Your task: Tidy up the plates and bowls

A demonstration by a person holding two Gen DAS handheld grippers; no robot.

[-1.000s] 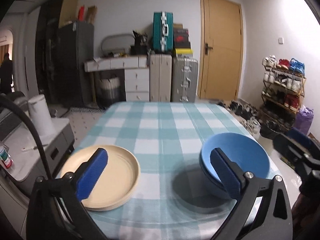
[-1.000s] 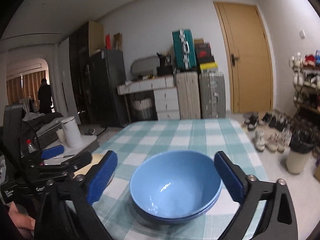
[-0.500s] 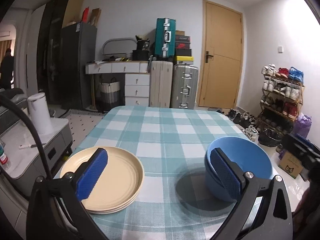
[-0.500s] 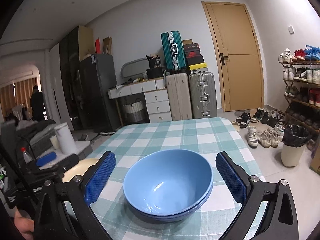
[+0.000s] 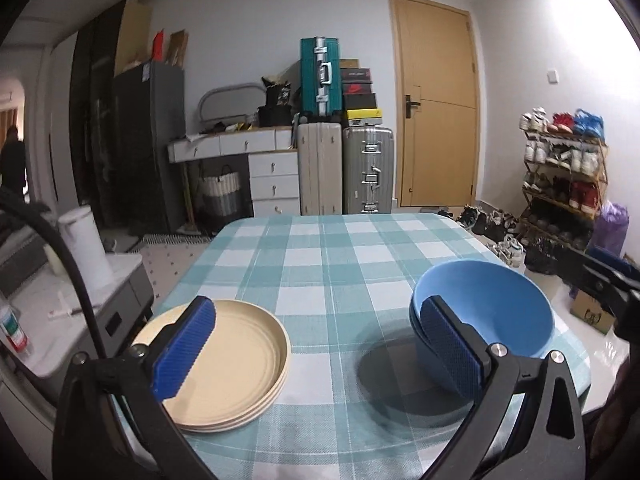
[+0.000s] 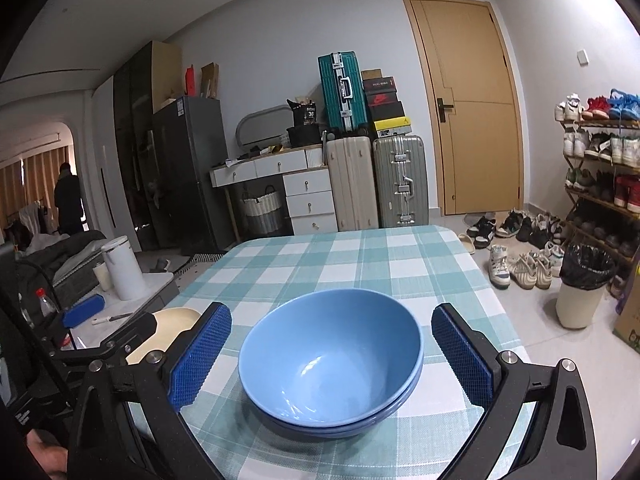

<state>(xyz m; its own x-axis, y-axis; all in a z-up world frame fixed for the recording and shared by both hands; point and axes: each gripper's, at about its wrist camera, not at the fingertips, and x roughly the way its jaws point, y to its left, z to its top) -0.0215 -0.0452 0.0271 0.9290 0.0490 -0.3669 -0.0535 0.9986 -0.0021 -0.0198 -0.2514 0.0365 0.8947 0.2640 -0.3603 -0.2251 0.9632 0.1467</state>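
Observation:
A stack of cream plates [image 5: 236, 364] lies at the near left of the checked table [image 5: 340, 264]. A stack of blue bowls [image 5: 492, 316] stands at the near right, also in the right wrist view [image 6: 332, 360]. My left gripper [image 5: 316, 352] is open and empty, above the near table edge between plates and bowls. My right gripper [image 6: 332, 364] is open and empty, its pads [image 6: 460, 356] on either side of the bowls without touching. The plates show partly in the right wrist view [image 6: 168, 328], behind the left gripper's body.
The table's far half shows only cloth. A low cabinet with a white kettle [image 5: 86, 244] and bottle stands left of the table. Suitcases [image 5: 344, 172], drawers and a door line the back wall. A shoe rack [image 5: 560, 188], shoes and a bin [image 6: 580, 288] are right.
Both grippers have drawn back and tilted up a little, so the plates and bowls sit lower in view. Both stay open. Plates and bowls have not moved.

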